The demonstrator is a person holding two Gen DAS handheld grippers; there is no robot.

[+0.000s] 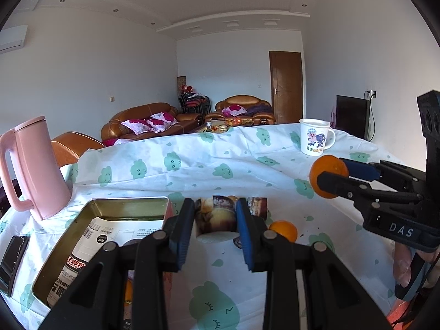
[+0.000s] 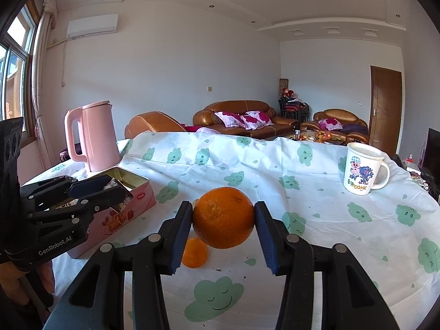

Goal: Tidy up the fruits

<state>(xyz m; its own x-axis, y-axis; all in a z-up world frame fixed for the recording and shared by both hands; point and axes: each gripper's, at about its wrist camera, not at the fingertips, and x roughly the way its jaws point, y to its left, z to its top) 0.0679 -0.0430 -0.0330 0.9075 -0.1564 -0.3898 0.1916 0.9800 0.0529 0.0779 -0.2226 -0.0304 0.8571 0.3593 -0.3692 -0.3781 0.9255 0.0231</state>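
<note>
My right gripper (image 2: 223, 216) is shut on a large orange (image 2: 222, 220) and holds it above the cloth; a smaller orange (image 2: 194, 253) lies on the table just below it. In the left wrist view the held orange (image 1: 327, 174) sits in the right gripper (image 1: 332, 171) at the right, and the small orange (image 1: 284, 229) rests beside my left fingers. My left gripper (image 1: 216, 210) is shut on a small printed snack packet (image 1: 216, 221), next to the open pink tin (image 1: 129, 199). From the right wrist view, the left gripper (image 2: 121, 189) hovers over the tin (image 2: 137, 206).
A pink kettle (image 1: 33, 170) stands behind the tin at the left. A white cartoon mug (image 2: 363, 170) stands at the far right. A dark phone (image 1: 12, 261) lies at the left edge. The tin holds a printed pack (image 1: 93, 247). A cloud-print cloth (image 2: 302, 192) covers the table.
</note>
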